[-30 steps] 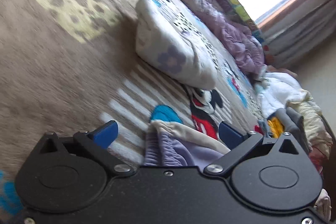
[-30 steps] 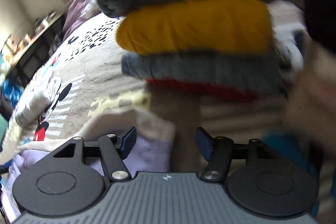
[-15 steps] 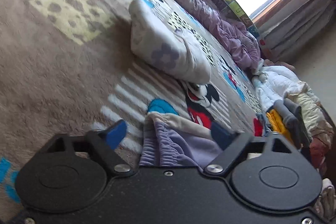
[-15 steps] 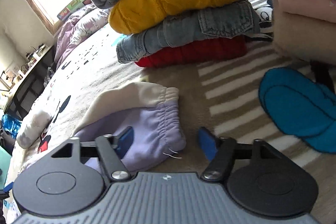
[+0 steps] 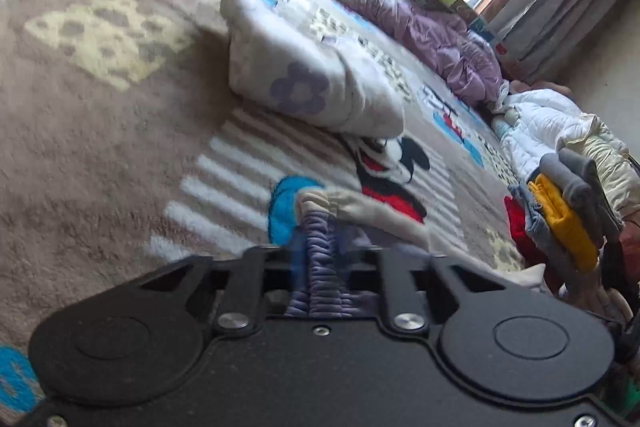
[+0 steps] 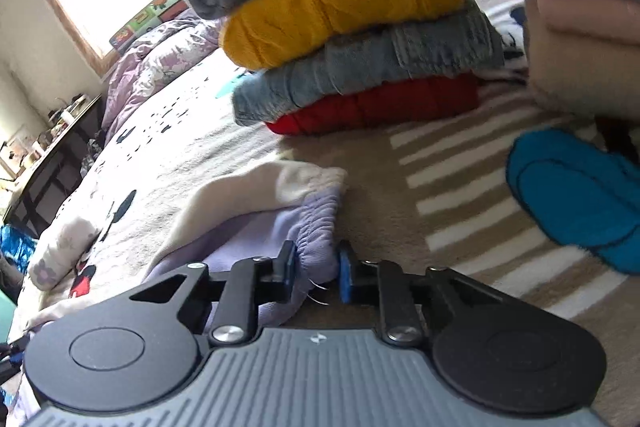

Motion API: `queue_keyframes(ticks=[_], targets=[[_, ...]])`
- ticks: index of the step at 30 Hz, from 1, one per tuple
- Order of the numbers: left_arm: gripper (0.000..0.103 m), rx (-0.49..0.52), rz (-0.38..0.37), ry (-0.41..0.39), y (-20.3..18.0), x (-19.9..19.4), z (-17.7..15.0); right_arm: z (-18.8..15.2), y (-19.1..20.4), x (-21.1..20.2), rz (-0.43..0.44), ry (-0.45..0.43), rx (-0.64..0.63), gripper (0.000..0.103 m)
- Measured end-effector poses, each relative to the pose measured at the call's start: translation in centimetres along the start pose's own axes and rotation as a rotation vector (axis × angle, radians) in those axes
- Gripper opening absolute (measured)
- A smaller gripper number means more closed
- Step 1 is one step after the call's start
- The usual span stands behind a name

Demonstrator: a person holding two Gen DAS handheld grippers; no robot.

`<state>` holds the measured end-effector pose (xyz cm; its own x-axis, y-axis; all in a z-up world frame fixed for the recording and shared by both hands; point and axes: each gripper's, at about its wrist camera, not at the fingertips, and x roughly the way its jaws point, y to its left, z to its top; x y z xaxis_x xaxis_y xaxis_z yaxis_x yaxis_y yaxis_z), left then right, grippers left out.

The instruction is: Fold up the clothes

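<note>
The lilac-and-cream fleece garment with a gathered elastic hem [image 6: 256,223] lies flat on the beige cartoon-print blanket of the bed [image 5: 100,131], its long axis along the bed's near edge. The left claw [image 5: 324,263] is pressed together on the ribbed hem. The right claw [image 6: 316,267] is closing, pinching the opposite hem corner near the stack of folded clothes [image 6: 352,39].
</note>
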<state>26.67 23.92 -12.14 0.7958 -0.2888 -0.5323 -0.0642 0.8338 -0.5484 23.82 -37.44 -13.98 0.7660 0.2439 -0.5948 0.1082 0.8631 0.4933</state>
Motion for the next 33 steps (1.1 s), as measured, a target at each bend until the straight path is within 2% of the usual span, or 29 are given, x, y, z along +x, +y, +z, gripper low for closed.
queue_keyframes(ticks=[3,9,11,13,14,16,17,19,21,22,26,29,30,31,32,33], targets=[[0.005,-0.016,-0.028,-0.052,0.2,-1.2,0.5,1.8,-0.1,-2.3,0.042,0.005,0.022,0.021],[0.005,-0.051,-0.034,-0.050,1.1,-1.6,0.6,5.1,-1.7,-7.0,0.079,0.052,-0.020,0.021],[0.005,-0.038,-0.011,-0.031,1.0,-1.1,0.5,5.2,-2.0,-7.5,0.038,0.075,-0.079,0.021],[0.005,-0.026,0.015,-0.007,1.0,-0.3,0.2,4.1,-1.9,-6.4,-0.068,0.118,-0.198,0.022],[0.005,-0.023,0.026,0.003,1.0,0.1,0.1,3.4,-1.9,-5.3,-0.089,0.157,-0.234,0.023],[0.005,-0.026,0.031,0.012,1.1,0.5,0.0,2.4,-2.6,-3.5,-0.124,0.220,-0.227,0.031],[0.005,-0.034,0.027,0.010,1.2,0.4,0.1,2.1,-2.8,-3.3,-0.120,0.217,-0.215,0.033],[0.007,-0.048,0.022,0.004,1.4,0.3,0.2,2.1,-2.9,-3.4,-0.094,0.174,-0.173,0.042],[0.016,-0.061,0.023,-0.006,1.6,0.1,0.4,2.4,-3.0,-3.5,-0.078,0.134,-0.143,0.056],[0.021,-0.068,0.020,-0.009,1.8,0.1,0.5,2.6,-3.1,-3.4,-0.081,0.121,-0.145,0.057],[0.021,-0.057,-0.007,0.007,1.5,0.8,0.5,3.7,-2.9,-2.4,-0.094,0.092,-0.168,0.057],[0.021,-0.009,0.000,0.022,0.6,1.5,0.3,4.1,-2.4,-0.7,-0.069,0.128,-0.200,0.056],[0.021,0.014,0.015,0.022,0.3,1.7,0.2,3.9,-2.2,0.0,-0.065,0.156,-0.224,0.049],[0.004,0.035,0.030,0.021,0.1,1.9,0.0,3.6,-1.8,0.7,-0.068,0.180,-0.257,0.034],[0.004,0.040,0.032,0.007,0.0,1.9,0.0,3.3,-1.3,1.1,-0.072,0.186,-0.294,0.024],[0.004,0.030,0.022,-0.017,0.1,1.7,0.1,3.3,-1.1,1.0,-0.080,0.165,-0.303,0.023]])
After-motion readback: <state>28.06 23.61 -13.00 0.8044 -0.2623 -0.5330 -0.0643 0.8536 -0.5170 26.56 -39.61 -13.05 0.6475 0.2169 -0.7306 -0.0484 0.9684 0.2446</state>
